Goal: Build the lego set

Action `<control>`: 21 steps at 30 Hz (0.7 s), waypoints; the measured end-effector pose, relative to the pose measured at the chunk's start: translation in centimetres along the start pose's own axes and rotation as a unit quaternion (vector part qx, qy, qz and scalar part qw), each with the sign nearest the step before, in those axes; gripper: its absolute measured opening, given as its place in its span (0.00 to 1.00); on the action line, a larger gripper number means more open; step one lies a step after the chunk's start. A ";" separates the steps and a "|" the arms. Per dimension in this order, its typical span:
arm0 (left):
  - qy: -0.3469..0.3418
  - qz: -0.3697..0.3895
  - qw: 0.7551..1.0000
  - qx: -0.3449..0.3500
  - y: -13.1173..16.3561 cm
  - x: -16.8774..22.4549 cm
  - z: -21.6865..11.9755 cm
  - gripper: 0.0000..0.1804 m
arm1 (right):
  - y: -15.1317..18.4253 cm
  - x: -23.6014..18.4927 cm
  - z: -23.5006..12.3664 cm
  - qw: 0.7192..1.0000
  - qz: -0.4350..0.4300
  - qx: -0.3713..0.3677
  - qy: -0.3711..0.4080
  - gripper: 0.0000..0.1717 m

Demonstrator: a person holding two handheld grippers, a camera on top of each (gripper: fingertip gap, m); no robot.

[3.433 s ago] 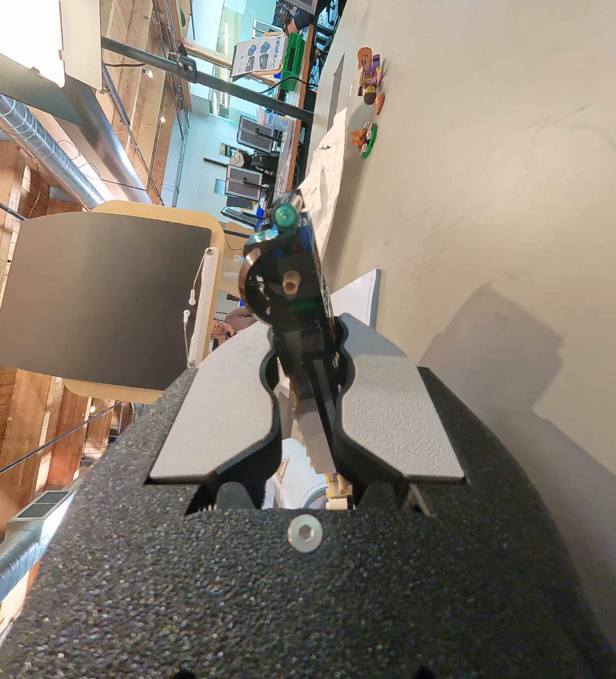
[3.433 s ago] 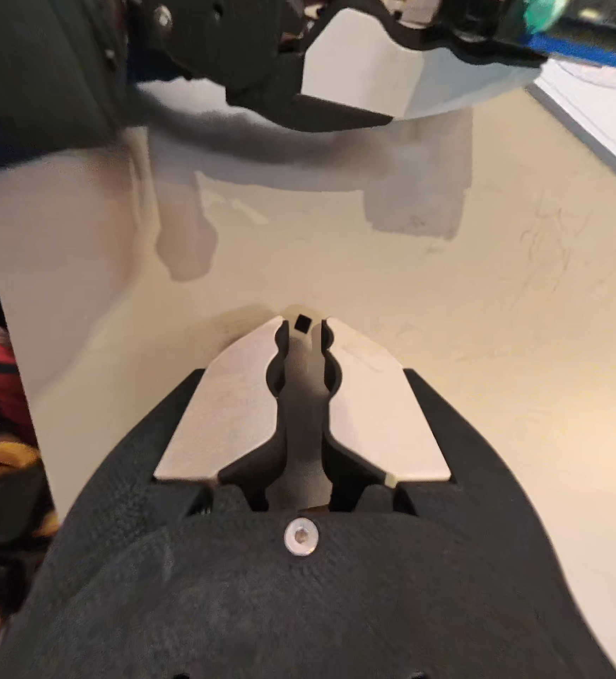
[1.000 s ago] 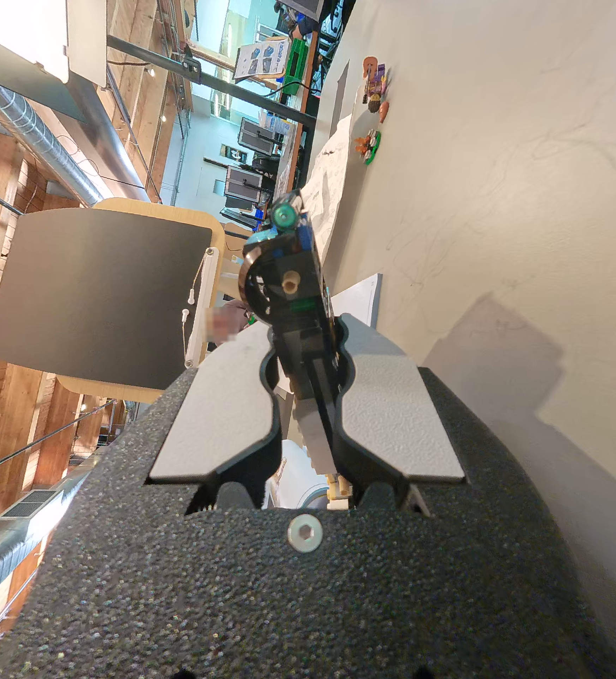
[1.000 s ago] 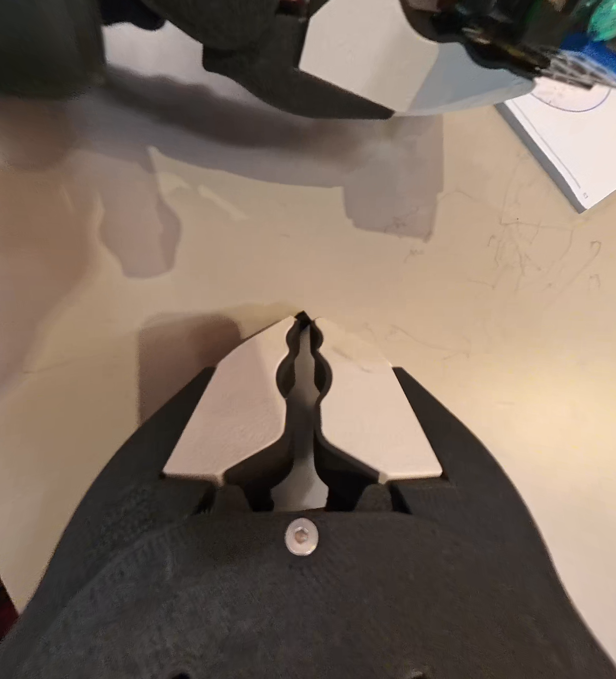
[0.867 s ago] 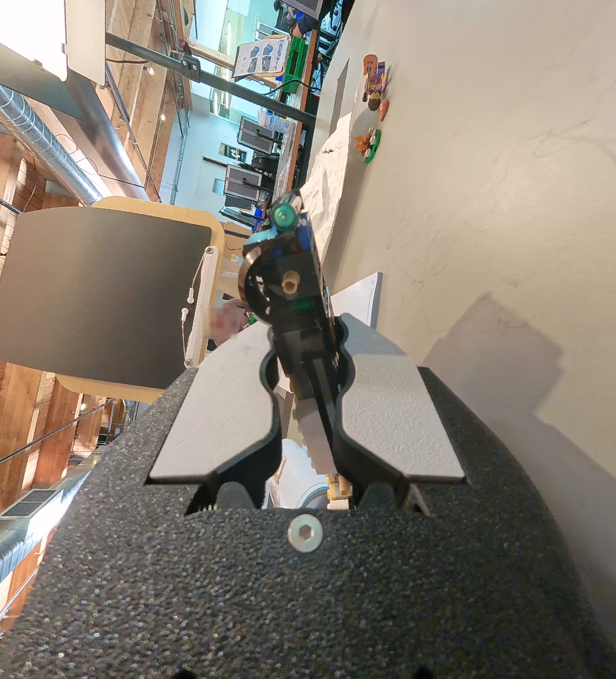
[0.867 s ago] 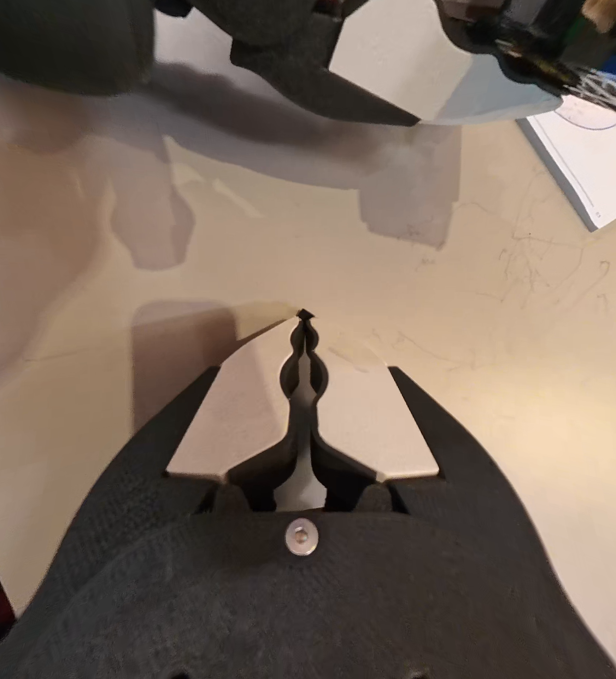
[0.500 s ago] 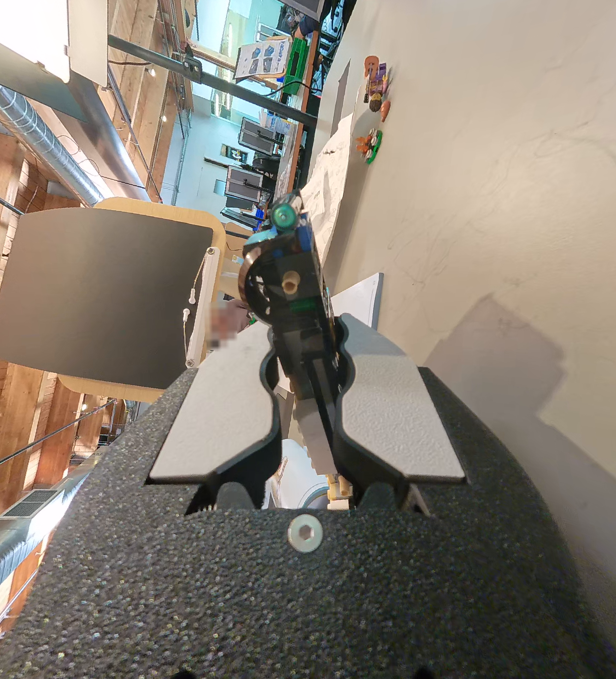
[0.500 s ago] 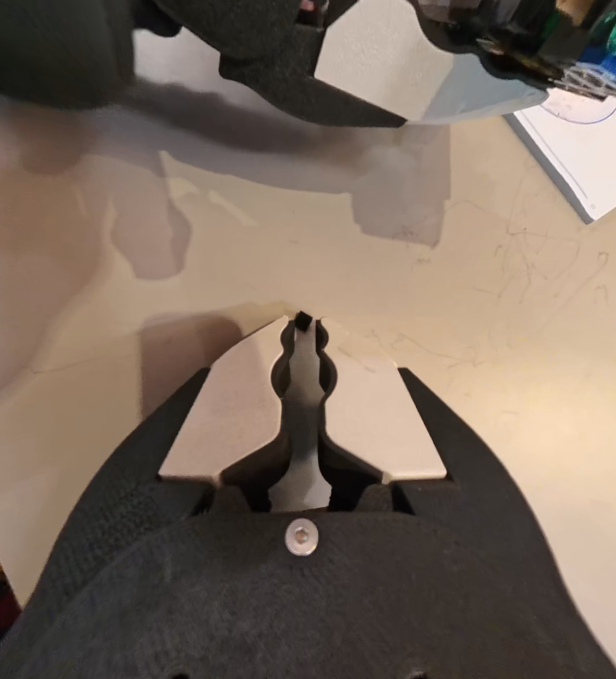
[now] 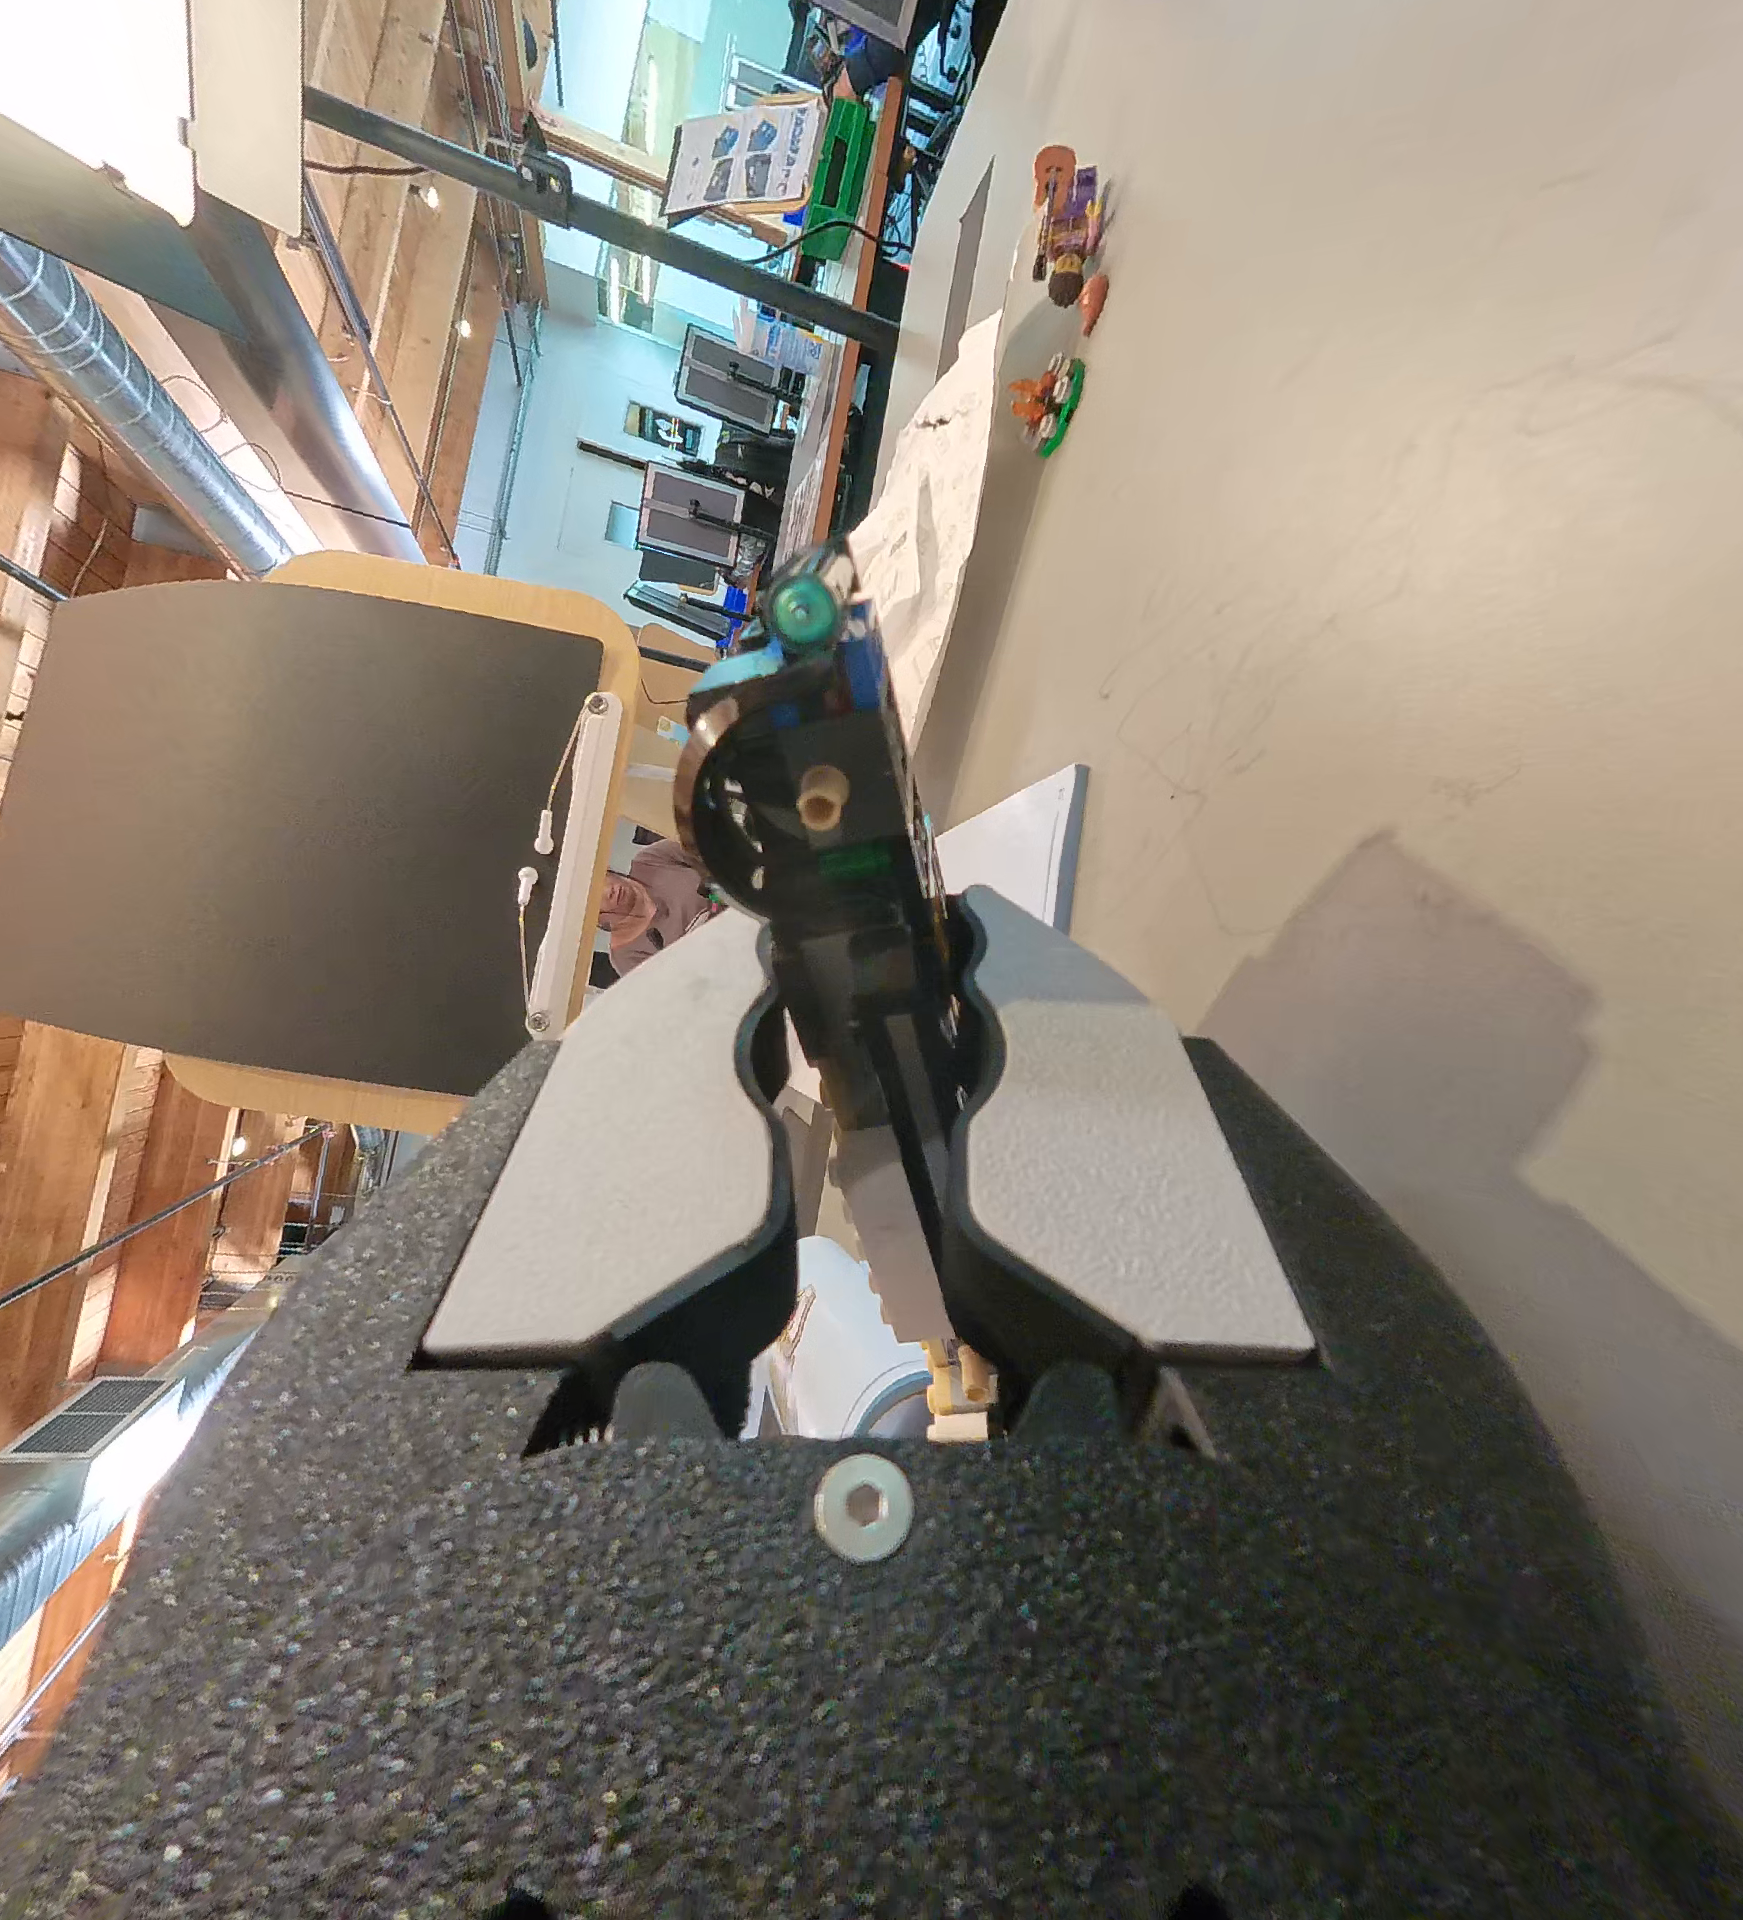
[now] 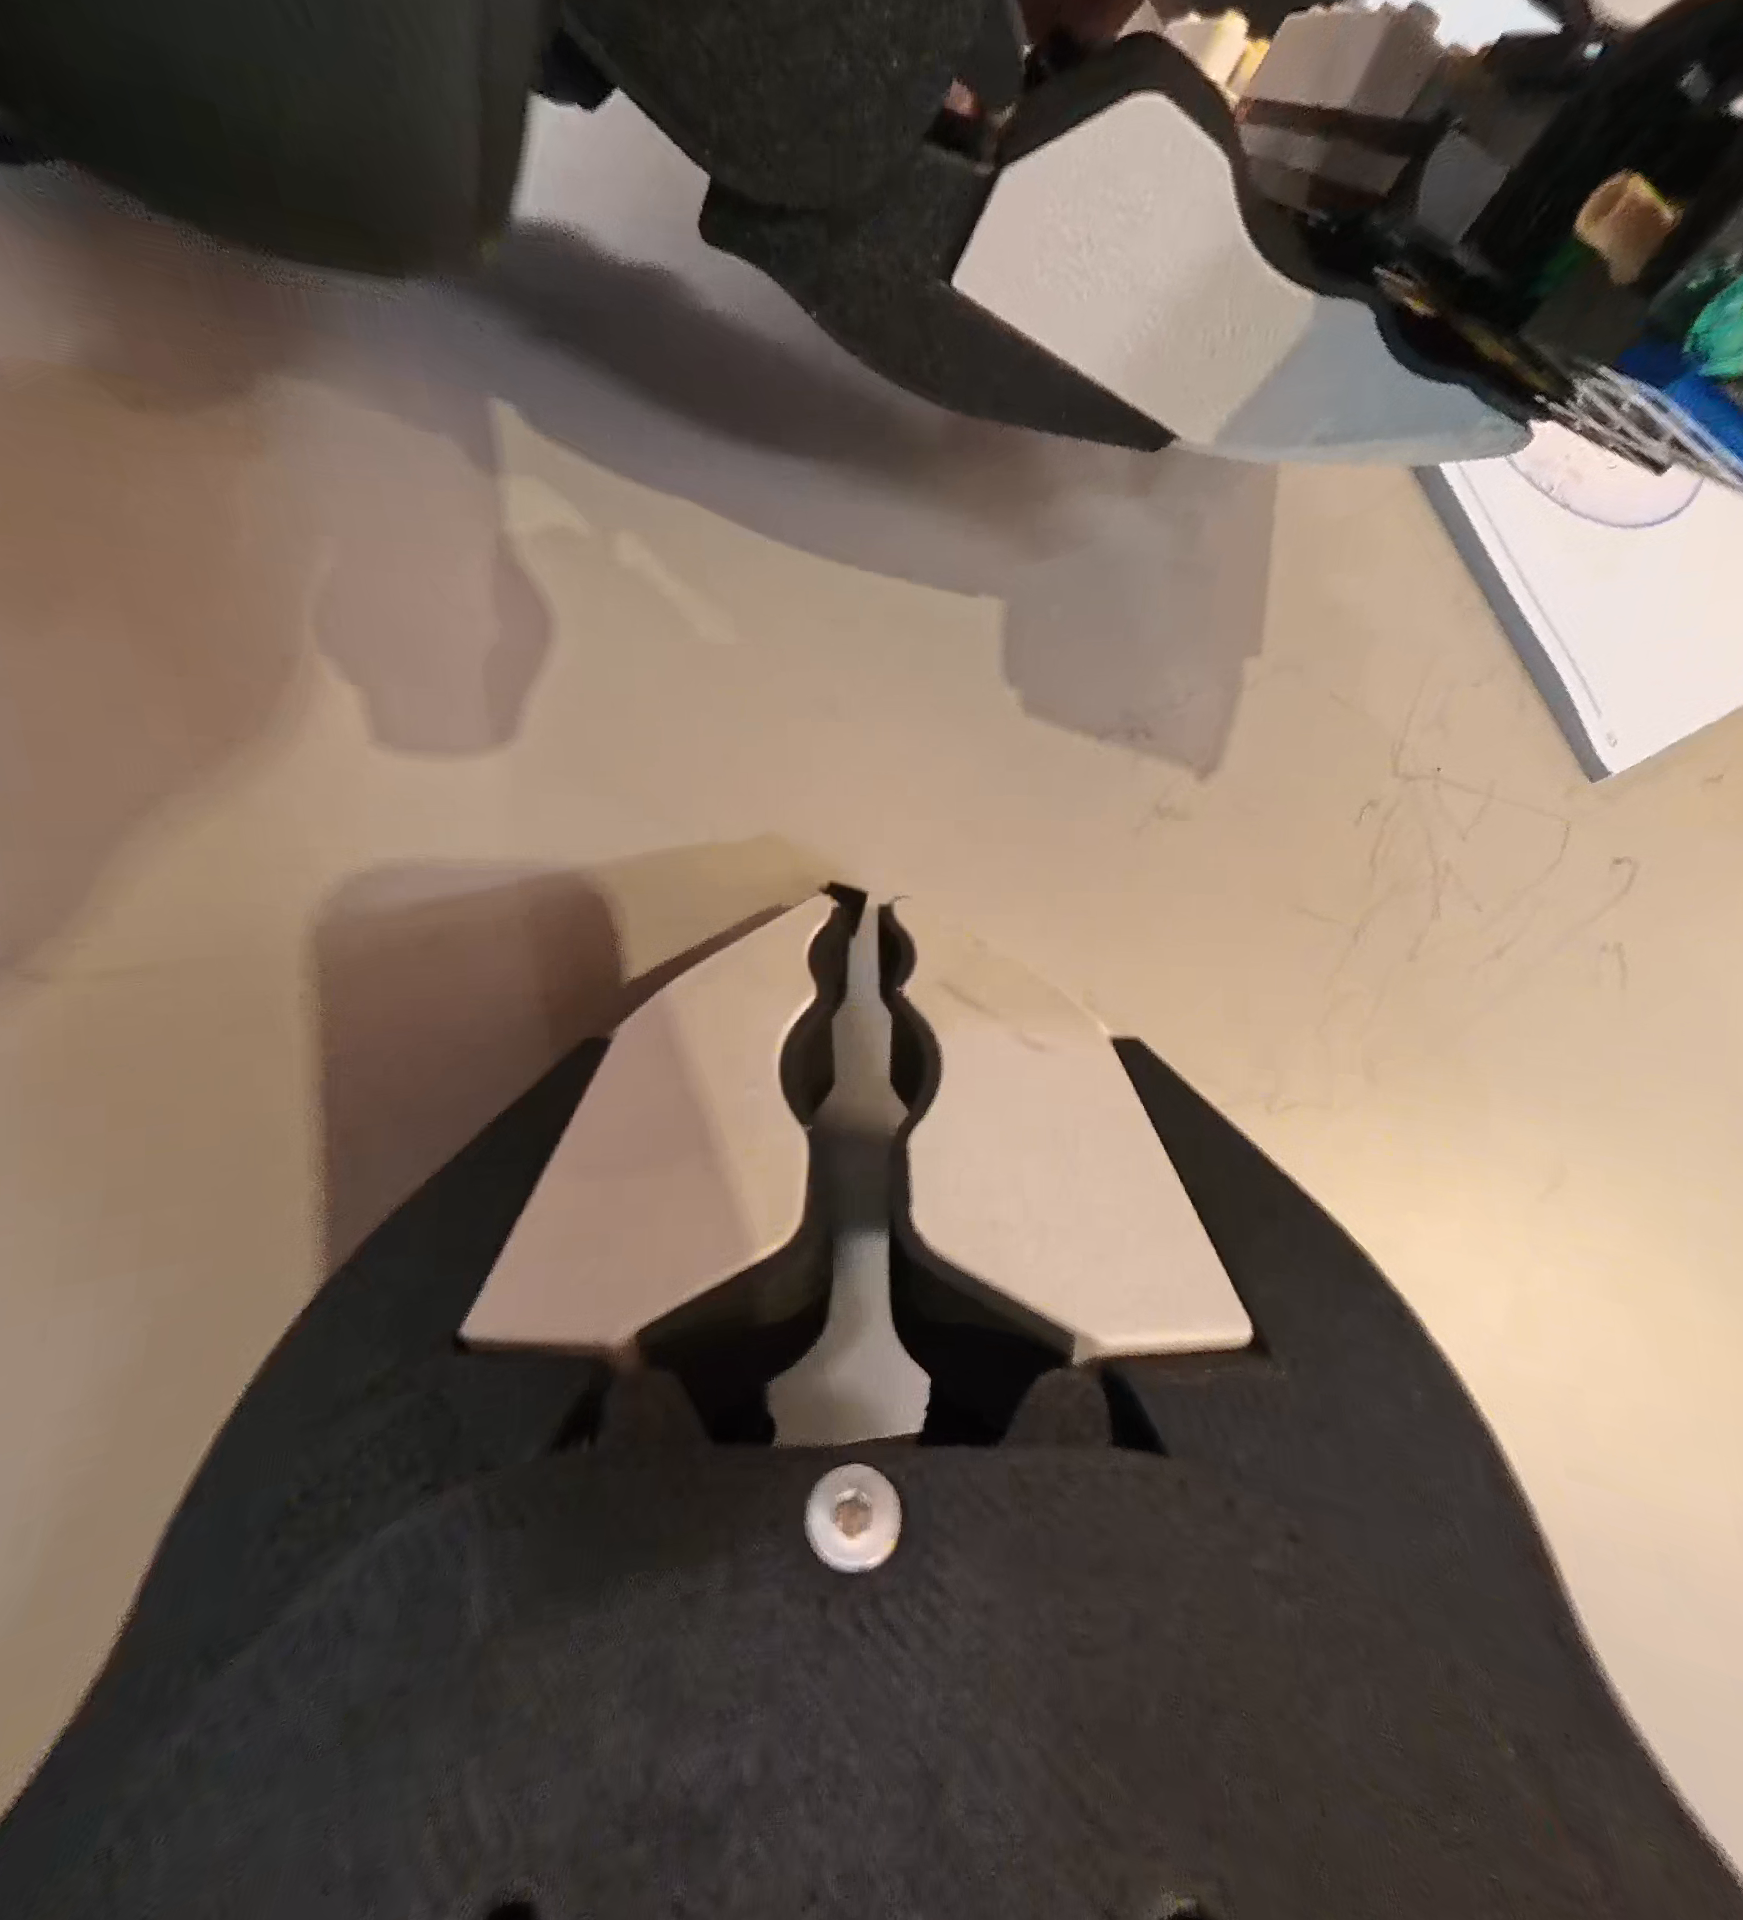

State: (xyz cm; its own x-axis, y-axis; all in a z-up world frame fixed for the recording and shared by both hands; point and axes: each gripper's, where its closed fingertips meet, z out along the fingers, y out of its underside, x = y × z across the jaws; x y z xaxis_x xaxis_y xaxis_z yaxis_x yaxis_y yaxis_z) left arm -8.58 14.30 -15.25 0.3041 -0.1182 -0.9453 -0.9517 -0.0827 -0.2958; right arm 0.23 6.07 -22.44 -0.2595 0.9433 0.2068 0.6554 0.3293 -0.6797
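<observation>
Clamping a black toy-brick assembly with a green round stud (image 9: 825, 831) between its pads, the left gripper (image 9: 872, 977) hangs at twelve o'clock above the right gripper (image 10: 859, 906), whose nearly closed tips pinch a tiny black piece (image 10: 846, 896) on the cream tabletop (image 10: 1366, 1039).

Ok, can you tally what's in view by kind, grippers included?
Grippers: 2, left gripper, right gripper
Black brick assembly in the left gripper: 1
Tiny black piece at the right fingertips: 1
Distant small brick builds: 2, purple figure, green round build
Paper items: 2, white booklet, paper sheet
Total: 8
</observation>
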 end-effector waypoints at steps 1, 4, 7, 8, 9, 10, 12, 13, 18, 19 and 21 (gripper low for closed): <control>0.000 0.000 1.000 -0.001 0.1 0.0 0.0 0.16 | 0.0 0.0 0.0 1.000 0.005 0.002 -0.005 0.05; 0.001 0.000 1.000 -0.001 0.1 0.0 0.0 0.16 | 0.1 -0.4 0.3 0.999 0.024 0.000 -0.028 0.07; 0.001 0.004 1.000 -0.002 0.1 0.0 0.1 0.16 | 0.2 -0.4 0.4 0.999 0.024 -0.003 -0.029 0.07; 0.000 0.005 1.000 -0.002 0.1 -0.1 0.1 0.16 | 0.3 -0.4 0.5 0.999 0.019 -0.005 -0.028 0.07; -0.001 0.003 1.000 -0.002 0.1 -0.1 0.1 0.16 | 0.3 -0.3 0.5 1.000 0.014 -0.008 -0.025 0.06; -0.002 0.002 1.000 -0.001 0.1 -0.1 0.1 0.16 | 0.3 -0.2 0.6 1.000 0.010 -0.008 -0.022 0.04; 0.000 0.003 1.000 -0.002 0.1 0.0 0.2 0.15 | 0.2 -0.3 0.6 1.000 0.006 -0.006 -0.024 0.03; 0.001 0.004 1.000 -0.002 0.2 0.0 0.3 0.16 | 0.1 -0.3 0.7 1.000 0.002 -0.004 -0.025 0.02; -0.002 0.003 1.000 -0.003 0.2 -0.2 0.1 0.16 | -0.1 -0.4 0.7 0.999 -0.018 0.005 -0.035 0.01; -0.003 0.003 1.000 -0.004 0.3 -0.2 0.1 0.16 | -0.1 -0.4 0.6 0.999 -0.024 0.008 -0.040 0.02; -0.004 0.003 1.000 -0.004 0.3 -0.3 0.2 0.15 | 0.0 -0.1 0.4 0.998 -0.035 0.013 -0.046 0.04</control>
State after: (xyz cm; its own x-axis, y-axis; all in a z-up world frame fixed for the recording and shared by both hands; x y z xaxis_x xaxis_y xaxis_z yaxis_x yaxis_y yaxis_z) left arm -8.98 14.48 -15.11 0.2981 -0.1101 -0.9482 -0.9530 -0.0899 -0.2892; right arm -0.09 5.98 -22.75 -0.3694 0.9097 0.1899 0.6154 0.3926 -0.6835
